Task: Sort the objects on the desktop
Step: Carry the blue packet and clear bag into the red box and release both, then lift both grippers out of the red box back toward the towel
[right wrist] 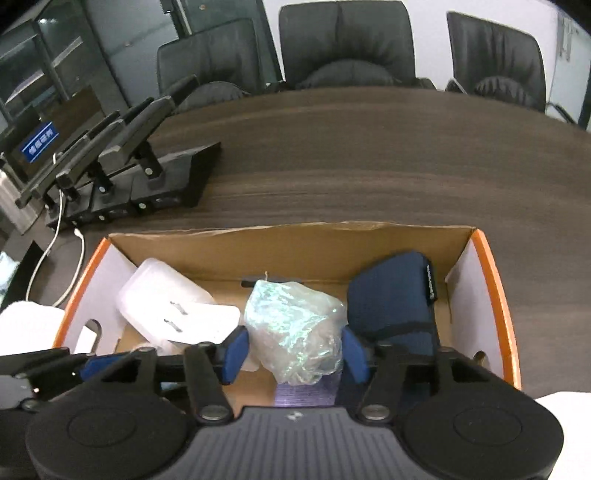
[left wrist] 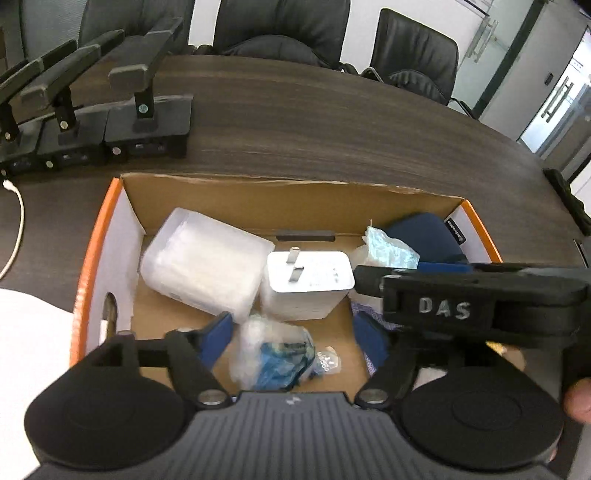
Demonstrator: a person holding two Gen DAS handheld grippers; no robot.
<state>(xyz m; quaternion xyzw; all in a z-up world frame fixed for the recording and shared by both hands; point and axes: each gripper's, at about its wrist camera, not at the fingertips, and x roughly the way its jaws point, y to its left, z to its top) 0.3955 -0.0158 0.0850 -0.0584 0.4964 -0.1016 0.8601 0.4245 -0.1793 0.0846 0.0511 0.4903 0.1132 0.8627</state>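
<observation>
A cardboard box with an orange rim (left wrist: 92, 258) (right wrist: 495, 295) stands on the dark table. In it lie a translucent plastic case (left wrist: 207, 262) (right wrist: 155, 291), a white charger plug (left wrist: 310, 284) (right wrist: 199, 317) and a dark blue pouch (left wrist: 424, 236) (right wrist: 395, 295). My left gripper (left wrist: 293, 343) hangs open over a clear bag with blue contents (left wrist: 273, 354) on the box floor. My right gripper (right wrist: 295, 354) is open, with a crumpled iridescent bag (right wrist: 295, 325) (left wrist: 388, 247) sitting loosely between its blue pads. The right gripper's black body (left wrist: 443, 295) crosses the left wrist view.
A row of black desk stands (left wrist: 147, 122) (right wrist: 166, 177) sits at the back left, with a white cable (left wrist: 18, 221) (right wrist: 77, 258) beside it. Black office chairs (left wrist: 284, 29) (right wrist: 347, 40) line the far table edge. A person's thumb (left wrist: 580, 402) shows at the right.
</observation>
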